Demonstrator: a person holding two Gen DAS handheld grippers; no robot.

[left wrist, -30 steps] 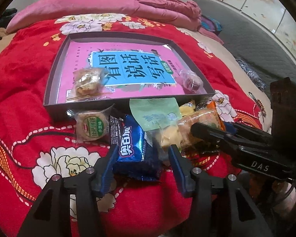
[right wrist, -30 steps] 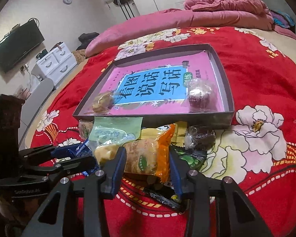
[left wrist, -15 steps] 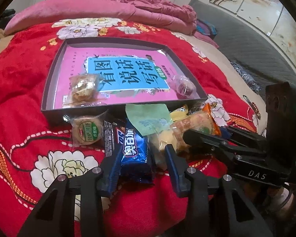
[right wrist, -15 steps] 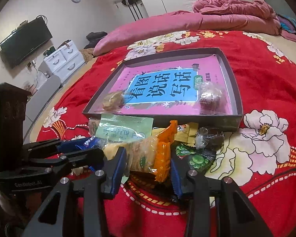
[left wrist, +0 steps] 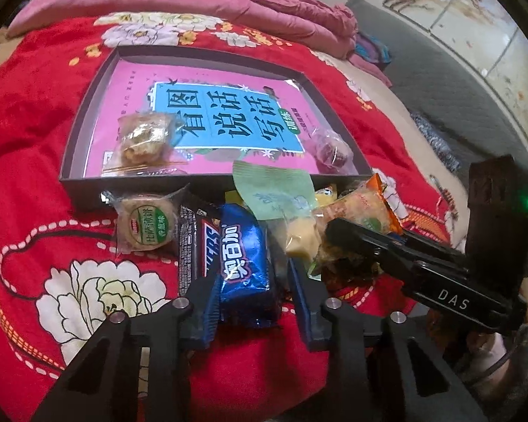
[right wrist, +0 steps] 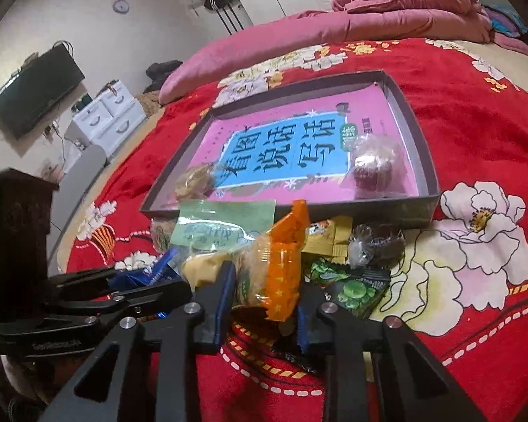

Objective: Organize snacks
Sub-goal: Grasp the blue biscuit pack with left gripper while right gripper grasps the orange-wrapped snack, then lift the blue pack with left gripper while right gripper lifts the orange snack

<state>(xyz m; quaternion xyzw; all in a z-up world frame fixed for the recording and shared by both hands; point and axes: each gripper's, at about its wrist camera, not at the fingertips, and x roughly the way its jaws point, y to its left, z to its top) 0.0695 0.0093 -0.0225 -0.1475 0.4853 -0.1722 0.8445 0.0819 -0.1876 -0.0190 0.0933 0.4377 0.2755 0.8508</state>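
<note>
A dark shallow box (left wrist: 88, 190) lined with a pink and blue book cover lies on the red flowered blanket. It holds a golden pastry (left wrist: 142, 139) and a reddish one (left wrist: 329, 147). A heap of wrapped snacks lies in front of the box. My left gripper (left wrist: 255, 302) is closing, its pads against the sides of a blue Oreo packet (left wrist: 246, 260). My right gripper (right wrist: 264, 306) is closing too, pressing on a clear biscuit packet with an orange end (right wrist: 274, 274), and that end is crumpled upward. Each gripper shows beside the other: right gripper (left wrist: 369, 242), left gripper (right wrist: 151, 281).
Around the held packets lie a round green-label biscuit (left wrist: 148, 225), a Snickers bar (left wrist: 193, 246), a pale green sachet (left wrist: 274, 190), a dark green packet (right wrist: 355, 288) and a clear-wrapped dark sweet (right wrist: 376, 246). Pink bedding (left wrist: 264, 3) is piled behind the box.
Both pairs of jaws have narrowed around their packets. The orange end of the right gripper's packet has tipped upward. Neither hand has shifted much.
</note>
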